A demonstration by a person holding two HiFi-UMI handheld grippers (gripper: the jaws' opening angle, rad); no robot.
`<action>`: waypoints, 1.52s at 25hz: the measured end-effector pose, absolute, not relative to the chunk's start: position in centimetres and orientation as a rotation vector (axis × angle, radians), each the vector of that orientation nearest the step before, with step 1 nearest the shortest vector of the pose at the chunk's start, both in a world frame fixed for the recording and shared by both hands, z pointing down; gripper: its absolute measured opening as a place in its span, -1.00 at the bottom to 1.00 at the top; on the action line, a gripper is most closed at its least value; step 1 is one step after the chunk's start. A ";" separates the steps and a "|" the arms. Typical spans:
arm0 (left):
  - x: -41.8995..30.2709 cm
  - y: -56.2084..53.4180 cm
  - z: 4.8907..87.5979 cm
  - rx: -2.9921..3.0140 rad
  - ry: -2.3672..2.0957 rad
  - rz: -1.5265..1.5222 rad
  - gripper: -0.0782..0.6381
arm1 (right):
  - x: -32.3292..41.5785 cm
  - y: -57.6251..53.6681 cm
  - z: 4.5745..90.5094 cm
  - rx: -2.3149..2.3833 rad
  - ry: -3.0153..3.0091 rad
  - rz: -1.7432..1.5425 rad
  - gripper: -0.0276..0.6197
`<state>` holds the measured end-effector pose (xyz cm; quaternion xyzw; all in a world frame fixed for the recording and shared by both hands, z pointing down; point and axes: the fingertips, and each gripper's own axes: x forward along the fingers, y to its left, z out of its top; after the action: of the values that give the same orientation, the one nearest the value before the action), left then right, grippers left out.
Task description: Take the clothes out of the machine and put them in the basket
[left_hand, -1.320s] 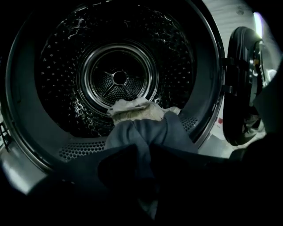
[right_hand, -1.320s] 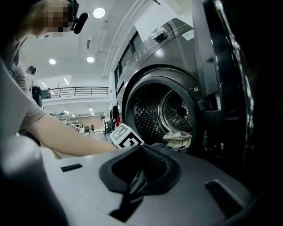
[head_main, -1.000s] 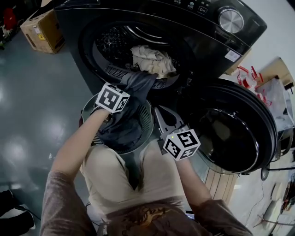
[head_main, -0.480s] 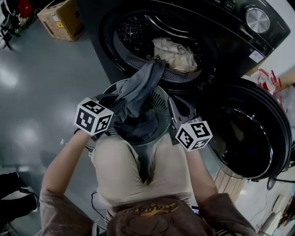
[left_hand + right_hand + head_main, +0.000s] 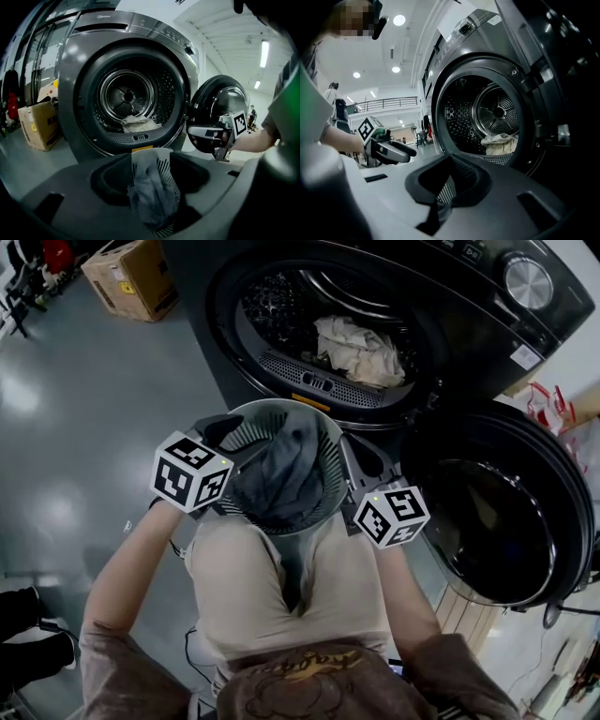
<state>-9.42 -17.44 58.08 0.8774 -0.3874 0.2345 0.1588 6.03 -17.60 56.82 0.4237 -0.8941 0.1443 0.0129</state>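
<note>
Dropped from the left tool (image 5: 230, 439), whose jaws have just opened and stand empty at nine o'clock on the basket (image 5: 281, 406), the grey garment (image 5: 286, 474) now lies inside it, while the right tool (image 5: 361, 460) grips its three o'clock rim.

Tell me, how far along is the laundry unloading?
One grey garment lies in the basket. The jaws of the left gripper have just been opening, with nothing pressed between them. The right gripper grips the basket's rim. A beige bundle lies in the drum, so at least one more trip is left.
</note>
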 end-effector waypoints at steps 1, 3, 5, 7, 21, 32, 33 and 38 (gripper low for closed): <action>-8.5 -18.2 58.1 2.529 -1.097 0.664 -0.05 | 6.2 -17.5 56.8 1.328 -2.784 0.451 -0.92; -6.2 -20.1 58.3 2.571 -1.076 0.650 -0.05 | 6.7 -17.5 56.6 1.343 -2.779 0.451 -0.93; -3.6 -22.1 58.7 2.615 -1.054 0.635 -0.04 | 7.2 -17.4 56.5 1.358 -2.770 0.445 -0.93; -0.8 -24.2 59.1 2.666 -1.025 0.628 -0.04 | 7.7 -17.2 56.2 1.375 -2.758 0.435 -0.92; 8.7 -40.3 61.2 2.892 -1.059 0.856 -0.05 | 8.9 -16.3 56.1 1.452 -2.709 0.462 -0.93; 11.0 -48.1 62.9 2.880 -1.148 1.119 -0.29 | 9.8 -16.9 56.5 1.545 -2.656 0.478 -0.93; 10.9 -48.3 63.1 2.875 -1.156 1.130 -0.31 | 10.0 -16.8 56.5 1.550 -2.651 0.476 -0.93; 9.9 -47.2 62.5 2.853 -1.213 1.105 -0.61 | 10.5 -16.8 56.6 1.556 -2.650 0.467 -0.93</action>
<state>9.92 -47.15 62.46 0.8645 -0.3675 0.3347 -0.0748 10.55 -16.80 56.63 0.5005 -0.8524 0.1503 0.0169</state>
